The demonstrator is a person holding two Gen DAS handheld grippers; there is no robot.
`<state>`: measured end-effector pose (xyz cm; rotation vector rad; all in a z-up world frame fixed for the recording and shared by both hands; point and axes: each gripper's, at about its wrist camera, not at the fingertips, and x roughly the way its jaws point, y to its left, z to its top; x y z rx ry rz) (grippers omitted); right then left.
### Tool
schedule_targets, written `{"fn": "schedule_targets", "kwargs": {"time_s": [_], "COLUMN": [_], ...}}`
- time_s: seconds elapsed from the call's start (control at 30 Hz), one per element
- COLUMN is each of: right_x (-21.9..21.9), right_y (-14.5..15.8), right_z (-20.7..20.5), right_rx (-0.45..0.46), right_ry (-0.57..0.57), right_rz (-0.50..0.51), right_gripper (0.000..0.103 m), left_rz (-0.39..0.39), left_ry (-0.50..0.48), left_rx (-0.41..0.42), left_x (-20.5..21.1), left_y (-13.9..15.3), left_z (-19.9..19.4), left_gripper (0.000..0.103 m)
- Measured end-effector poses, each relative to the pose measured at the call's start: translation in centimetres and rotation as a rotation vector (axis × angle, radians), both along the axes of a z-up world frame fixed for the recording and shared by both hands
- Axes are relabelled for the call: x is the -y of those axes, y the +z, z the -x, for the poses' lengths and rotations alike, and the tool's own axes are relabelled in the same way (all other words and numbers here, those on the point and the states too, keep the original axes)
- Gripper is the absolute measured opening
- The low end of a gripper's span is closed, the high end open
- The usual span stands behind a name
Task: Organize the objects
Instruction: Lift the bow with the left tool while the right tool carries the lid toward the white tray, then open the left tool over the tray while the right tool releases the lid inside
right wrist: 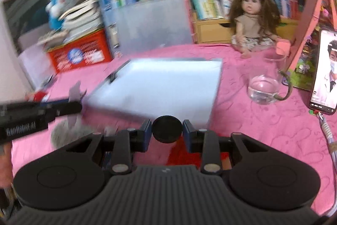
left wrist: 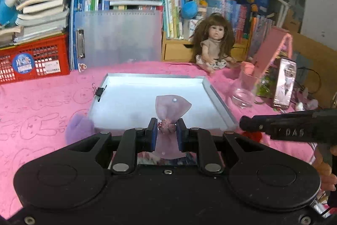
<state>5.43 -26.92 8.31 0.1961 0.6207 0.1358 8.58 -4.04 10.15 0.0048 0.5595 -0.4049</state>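
In the left wrist view my left gripper (left wrist: 166, 127) is shut on the glittery knot of a sheer pink bow (left wrist: 172, 105), which hangs above the near part of a white tray with a silver rim (left wrist: 208, 90). My right gripper (right wrist: 167, 130) is shut on a round black disc (right wrist: 166, 122), held over the pink cloth just before the tray's (right wrist: 217, 73) near edge. Each gripper shows in the other's view: the right one (left wrist: 245, 124) enters from the right, the left one (right wrist: 69, 108) from the left with the blurred bow (right wrist: 74, 94).
A black binder clip (left wrist: 100, 91) sits on the tray's left rim. To the right stand a glass cup (right wrist: 264, 90) and a lit phone (right wrist: 325, 71). A doll (left wrist: 214, 43), books, a red crate (left wrist: 33, 60) and plush toys line the back. A fluffy pom-pom (right wrist: 67, 134) lies near left.
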Motion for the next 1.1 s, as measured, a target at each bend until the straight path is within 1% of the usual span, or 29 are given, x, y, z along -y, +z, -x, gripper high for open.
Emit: {"fn": "schedule_targets", "kwargs": {"time_s": [0.07,0.23,0.37,0.47,0.6,0.7,0.8,1.0,1.03,1.07,1.1], "right_x": [0.9,2.3,2.9,2.6,1.7,1.1,0.7,0.4,0.5,0.5,0.5], "right_y": [0.1,-1.3,-2.8,-3.5,-4.1,-4.6,-5.0,-5.3,-5.3,-5.3,-5.3], "right_z": [-2.0,-6.3,-8.1,-8.8,-9.4,-9.9,-10.1,-10.0,-9.9,-9.9,-9.9], "right_rx": [-0.039,-0.101,-0.130,-0.126,-0.141,-0.163,-0.183,-0.184,-0.183,-0.181,-0.180], "right_ry": [-0.025,-0.064,-0.081,-0.059,-0.014,-0.001,0.004,0.019,0.019,0.019,0.017], "right_rz": [-0.038,-0.072,-0.082,-0.054,-0.021,-0.002,0.006,0.029,0.027,0.027,0.028], "right_gripper": [0.036,0.036,0.036,0.036,0.037,0.037,0.037,0.037,0.037,0.037,0.045], "left_rz": [-0.008,-0.007,-0.033,-0.046,-0.051,-0.099,-0.128,-0.160,-0.165,-0.170,-0.175], "left_ry": [0.002,0.039,0.061,0.076,0.094,0.107,0.113,0.097,0.095,0.093,0.090], "left_rx": [-0.033,-0.118,-0.156,-0.172,-0.204,-0.225,-0.250,-0.232,-0.230,-0.230,-0.230], "left_x": [0.6,1.9,2.9,3.4,3.5,4.0,4.2,4.5,4.5,4.6,4.6], "left_y": [-0.1,-1.4,-3.3,-4.7,-6.3,-7.3,-8.1,-8.4,-8.4,-8.4,-8.4], "left_z": [-2.2,-7.2,-10.0,-11.4,-12.4,-13.0,-13.3,-12.9,-12.8,-12.7,-12.5], "left_gripper": [0.018,0.018,0.018,0.018,0.018,0.018,0.019,0.022,0.023,0.027,0.031]}}
